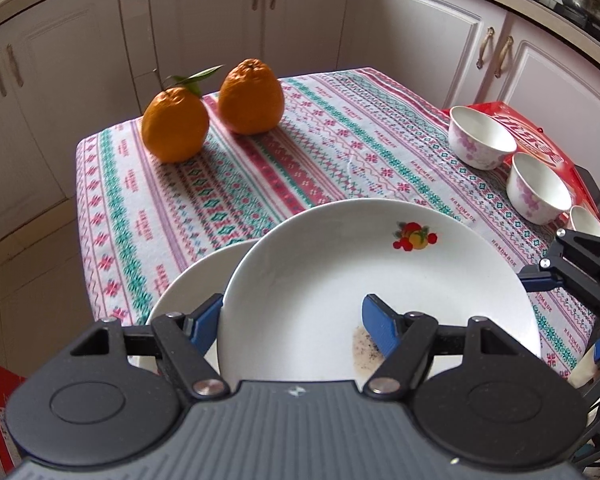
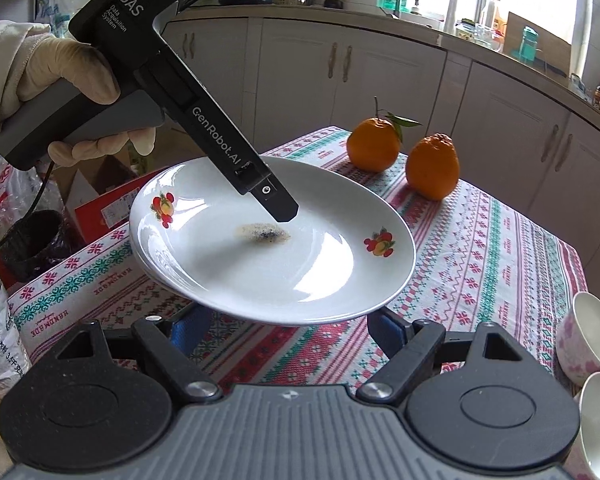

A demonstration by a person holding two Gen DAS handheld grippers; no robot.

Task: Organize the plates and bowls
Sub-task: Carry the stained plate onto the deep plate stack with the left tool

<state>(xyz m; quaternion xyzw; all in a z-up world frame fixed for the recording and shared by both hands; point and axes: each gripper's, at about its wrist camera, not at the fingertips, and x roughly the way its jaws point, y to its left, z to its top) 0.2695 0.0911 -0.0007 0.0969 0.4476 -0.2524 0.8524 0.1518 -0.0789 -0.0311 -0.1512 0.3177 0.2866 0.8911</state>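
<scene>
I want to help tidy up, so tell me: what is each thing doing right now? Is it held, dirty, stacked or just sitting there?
White fruit-print top plate: tilted, off the cloth, brown smear inside.
Second white plate: right beneath the top one.
Left gripper: pinching the top plate's edge.
Right gripper: open, under the plate's near edge, not gripping.
Two oranges: sitting on the patterned tablecloth.
White pink-flowered bowls: upright, empty, side by side.

I see the table [image 1: 260, 168] under its patterned cloth: two oranges [image 1: 176, 126] beyond my left tongs, floral bowls [image 1: 482, 138] right of them.
</scene>
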